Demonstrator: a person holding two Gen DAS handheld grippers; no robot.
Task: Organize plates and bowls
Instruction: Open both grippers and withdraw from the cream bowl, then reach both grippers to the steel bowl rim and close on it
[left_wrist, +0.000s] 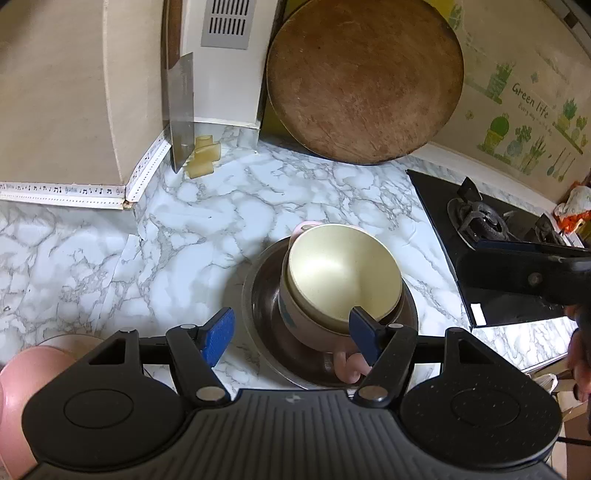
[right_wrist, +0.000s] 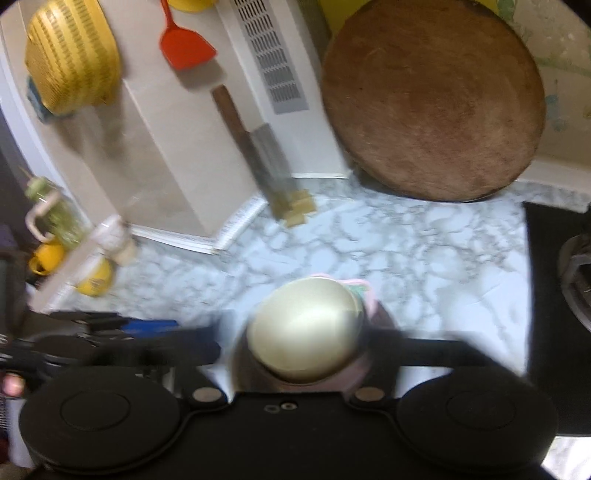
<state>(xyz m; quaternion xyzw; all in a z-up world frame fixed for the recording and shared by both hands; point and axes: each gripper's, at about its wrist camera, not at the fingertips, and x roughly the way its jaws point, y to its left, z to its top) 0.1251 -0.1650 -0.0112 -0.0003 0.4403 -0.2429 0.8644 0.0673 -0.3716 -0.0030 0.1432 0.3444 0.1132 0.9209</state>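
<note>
A cream bowl (left_wrist: 343, 275) sits nested in a pink bowl (left_wrist: 295, 317), which stands in a steel plate (left_wrist: 258, 295) on the marble counter. My left gripper (left_wrist: 291, 338) is open, its blue pads on either side of the stack's near left edge; the right pad (left_wrist: 364, 332) is at the pink bowl's rim. In the blurred right wrist view the cream bowl (right_wrist: 306, 328) lies right in front of my right gripper (right_wrist: 306, 350), whose jaws look spread wide around it. Another pink bowl (left_wrist: 14, 398) is at the lower left.
A round wooden cutting board (left_wrist: 364, 77) leans on the back wall. A cleaver (left_wrist: 181, 110) stands by the corner with yellow pieces (left_wrist: 205, 155). A black gas stove (left_wrist: 491, 236) is on the right. Yellow cups (right_wrist: 92, 277) and bottles stand at the left.
</note>
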